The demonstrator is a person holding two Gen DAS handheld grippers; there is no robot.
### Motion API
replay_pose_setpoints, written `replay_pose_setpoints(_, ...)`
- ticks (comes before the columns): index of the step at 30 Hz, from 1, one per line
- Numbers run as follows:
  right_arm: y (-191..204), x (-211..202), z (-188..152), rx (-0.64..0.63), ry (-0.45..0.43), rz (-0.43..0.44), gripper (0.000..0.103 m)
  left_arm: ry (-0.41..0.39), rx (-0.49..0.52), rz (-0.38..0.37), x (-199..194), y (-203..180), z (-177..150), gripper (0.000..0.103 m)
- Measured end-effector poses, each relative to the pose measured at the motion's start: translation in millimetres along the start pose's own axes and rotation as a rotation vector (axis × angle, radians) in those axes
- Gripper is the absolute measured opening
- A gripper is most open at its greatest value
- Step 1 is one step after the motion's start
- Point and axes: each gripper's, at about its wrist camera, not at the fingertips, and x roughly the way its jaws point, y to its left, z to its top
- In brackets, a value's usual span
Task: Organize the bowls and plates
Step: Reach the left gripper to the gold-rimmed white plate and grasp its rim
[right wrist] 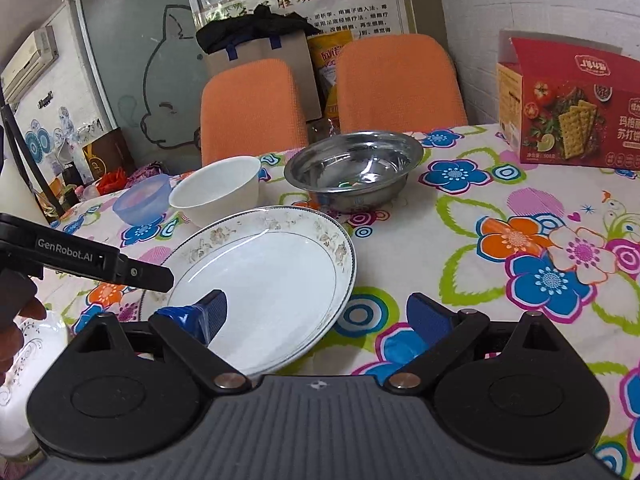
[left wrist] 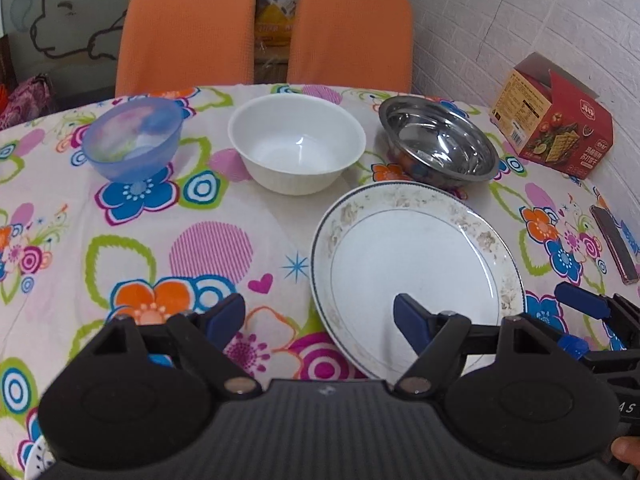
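We hold both grippers apart, empty: left gripper (left wrist: 320, 316) and right gripper (right wrist: 316, 312) flank the plate (left wrist: 412, 260), bowls beyond, ready for stacking.

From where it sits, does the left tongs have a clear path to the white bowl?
Probably yes: the left tongs stand open, with only bare tablecloth leading to the white bowl.

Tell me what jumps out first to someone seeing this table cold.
The loud floral tablecloth hits first, covering the whole table. On it, a flower-rimmed white plate lies nearest, both open grippers, left and right, poised at its near edge. Behind it stand a blue plastic bowl, a white bowl and a steel bowl in a row.
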Motion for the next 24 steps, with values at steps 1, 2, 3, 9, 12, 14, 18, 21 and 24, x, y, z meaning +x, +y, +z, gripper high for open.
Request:
replay_pose_setpoints(1,0.3,6.1,2.9,-0.004,0.009,-0.006,0.084,0.012,-0.002,0.001,5.5,-1.1,4.0,0.076)
replay_pose_setpoints(2,1.4,12.1,5.7,-0.013,0.014,-0.010,0.084,0.018,0.006,-0.006,10.0,-2.4,7.2,0.076)
replay_pose_setpoints(3,2.9,17.5,7.9,-0.023,0.027,-0.014,0.084,0.028,0.011,-0.009,15.7,-3.6,10.5,0.076)
replay_pose_setpoints(9,15.5,34.7,10.7,-0.087,0.066,-0.012,0.084,0.045,-0.005,0.003,32.5,-2.1,17.7,0.076)
replay_pose_setpoints(12,18.1,41.6,9.6,-0.089,0.082,-0.007,0.084,0.053,-0.015,0.000,37.3,-0.8,18.1,0.076)
replay_pose_setpoints(14,18.9,45.9,7.9,-0.087,0.096,-0.002,0.084,0.061,-0.014,-0.004,40.5,-1.2,17.6,0.076)
replay_pose_setpoints(18,28.9,50.9,0.4,-0.165,0.102,-0.021,0.086,0.060,0.016,0.005,43.3,-6.8,15.6,0.076)
replay_pose_setpoints(21,27.7,50.0,-1.7,-0.172,0.087,-0.018,0.086,0.047,0.042,0.018,43.8,-10.3,12.1,0.076)
replay_pose_setpoints(24,27.1,49.6,-2.8,-0.172,0.076,-0.018,0.086,0.036,0.071,0.041,44.0,-14.4,8.5,0.074)
